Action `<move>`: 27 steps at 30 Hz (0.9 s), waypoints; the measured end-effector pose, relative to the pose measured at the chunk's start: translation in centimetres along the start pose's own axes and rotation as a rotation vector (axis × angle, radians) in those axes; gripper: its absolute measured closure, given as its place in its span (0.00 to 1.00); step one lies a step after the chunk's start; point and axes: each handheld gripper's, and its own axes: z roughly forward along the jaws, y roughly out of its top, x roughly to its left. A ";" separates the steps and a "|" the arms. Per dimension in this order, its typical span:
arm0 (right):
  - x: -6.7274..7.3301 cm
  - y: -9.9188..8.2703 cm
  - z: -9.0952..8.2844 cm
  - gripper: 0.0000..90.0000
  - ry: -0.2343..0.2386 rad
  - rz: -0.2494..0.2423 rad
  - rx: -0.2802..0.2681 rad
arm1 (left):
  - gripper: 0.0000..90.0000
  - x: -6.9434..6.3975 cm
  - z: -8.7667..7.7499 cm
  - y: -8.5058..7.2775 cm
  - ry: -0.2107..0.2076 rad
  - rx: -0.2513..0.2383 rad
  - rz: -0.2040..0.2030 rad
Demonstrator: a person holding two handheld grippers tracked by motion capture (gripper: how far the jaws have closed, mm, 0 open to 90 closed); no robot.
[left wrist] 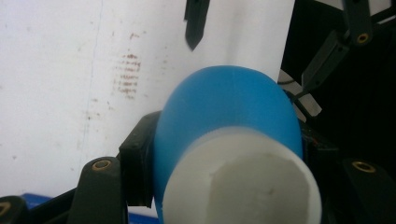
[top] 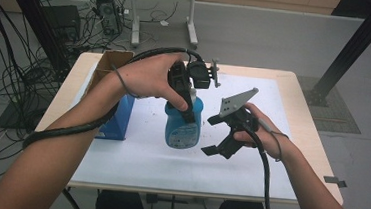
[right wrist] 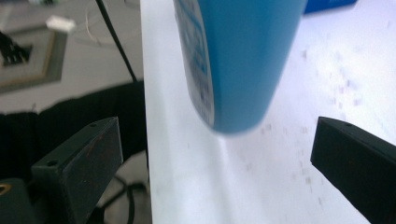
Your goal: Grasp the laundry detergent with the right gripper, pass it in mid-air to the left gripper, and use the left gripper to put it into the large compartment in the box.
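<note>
While your left gripper (top: pixel 186 102) holds it from above, the blue bottle (top: pixel 183 127) stands upright at the middle of the table (top: pixel 294 93), on the white sheet (top: pixel 134 155).

Item: blue bottle, white cap (left wrist: pixel 243 182), printed label facing you. In the left gripper view the fingers (left wrist: pixel 135 163) press on its shoulder just under the cap, closed on it from both sides.

Item: right gripper (top: pixel 210 135). It hangs just beside the bottle's lower body, apart from it. In the right gripper view its fingers (right wrist: pixel 84 158) stand wide open, with the bottle's base ahead of the gap and nothing between them.

Step in hand, by judgement: a handover or a two-handed hold, with the bottle steadied at the top and the second grasp not yet made. The next move calls for bringing the open fingers level around the lower body and closing squarely, since the rounded wall may slip.

Item: blue box (top: pixel 117 116), left of the bottle, near it but apart. Item: open cardboard box (top: pixel 111 63) behind it at the table's edge. Neither blocks the right side; your own cable (top: pixel 264 161) trails near your wrist.
</note>
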 end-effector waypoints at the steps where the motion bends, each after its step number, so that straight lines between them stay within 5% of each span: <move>1: -0.1 0.0 -0.1 0.03 -0.010 -0.003 0.047 | 0.42 0.1 0.0 -0.1 0.001 0.012 -0.004; 9: -0.7 0.2 -0.8 0.03 -0.062 0.044 0.275 | 0.42 0.0 -0.3 -0.7 0.017 0.009 -0.043; 14: -2.1 -0.4 -0.9 0.04 -0.090 0.148 0.401 | 0.42 -0.1 -0.6 -0.9 0.035 0.018 -0.066; 17: -3.0 -0.8 -1.0 0.04 -0.126 0.234 0.445 | 0.42 -0.3 -0.8 -1.0 0.043 0.021 -0.077; 27: -4.3 -1.6 -1.2 0.04 -0.227 0.361 0.514 | 0.42 -0.2 -1.3 -1.3 0.063 0.033 -0.164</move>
